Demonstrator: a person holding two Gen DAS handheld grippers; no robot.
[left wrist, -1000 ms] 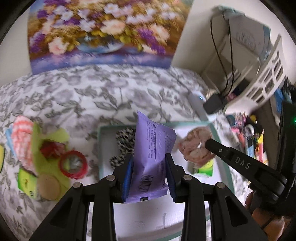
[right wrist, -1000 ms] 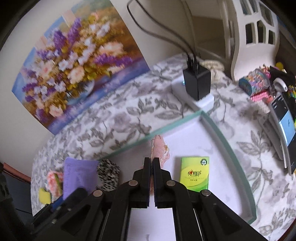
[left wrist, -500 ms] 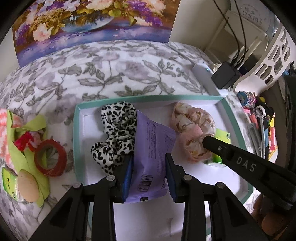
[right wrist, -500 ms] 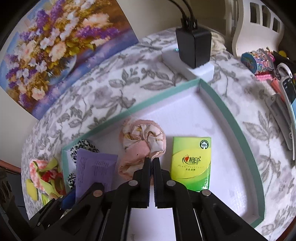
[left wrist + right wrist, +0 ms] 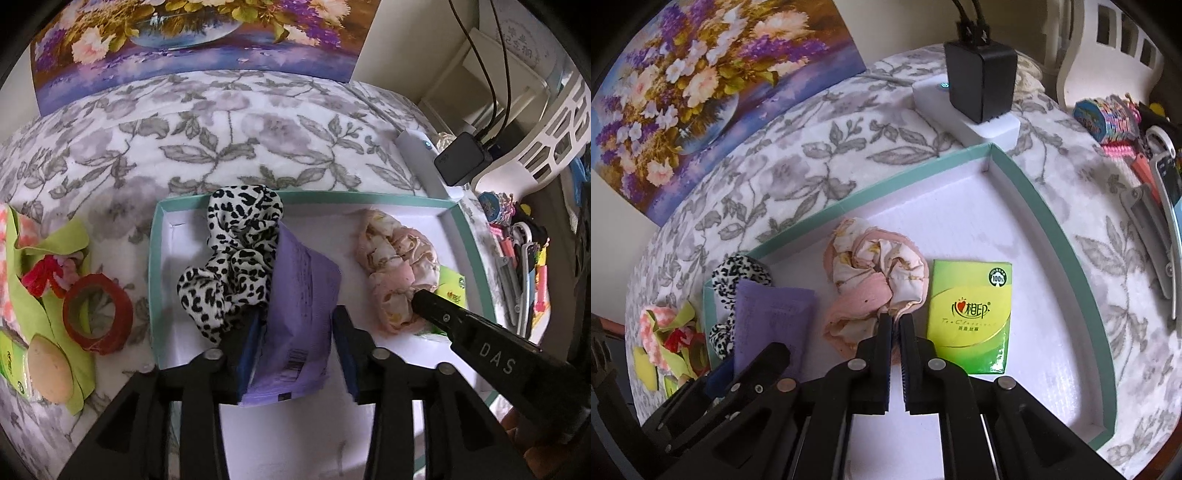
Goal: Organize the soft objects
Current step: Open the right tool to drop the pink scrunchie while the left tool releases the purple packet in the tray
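A white tray with a teal rim (image 5: 153,258) (image 5: 1034,192) lies on the floral cloth. In it are a leopard-print scrunchie (image 5: 236,258) (image 5: 738,273), a pink floral scrunchie (image 5: 395,266) (image 5: 875,280) and a green tissue pack (image 5: 971,317). A purple packet (image 5: 299,302) (image 5: 772,317) stands between the jaws of my left gripper (image 5: 297,325), leaning on the leopard scrunchie. Those jaws are opening, and a gap shows beside the right pad. My right gripper (image 5: 895,321) is shut on a thin fold at the near edge of the pink scrunchie, which rests on the tray floor.
Left of the tray lie a red tape ring (image 5: 98,314), green cloth and a round tan puff (image 5: 48,369). A black charger on a white power strip (image 5: 979,85) sits past the tray's far right corner. Stationery clutter (image 5: 517,251) crowds the right side. A flower painting (image 5: 184,37) stands behind.
Both grippers sank into the tray. The pink scrunchie went from hanging to lying on the tray floor. My left jaws spread wider around the purple packet.
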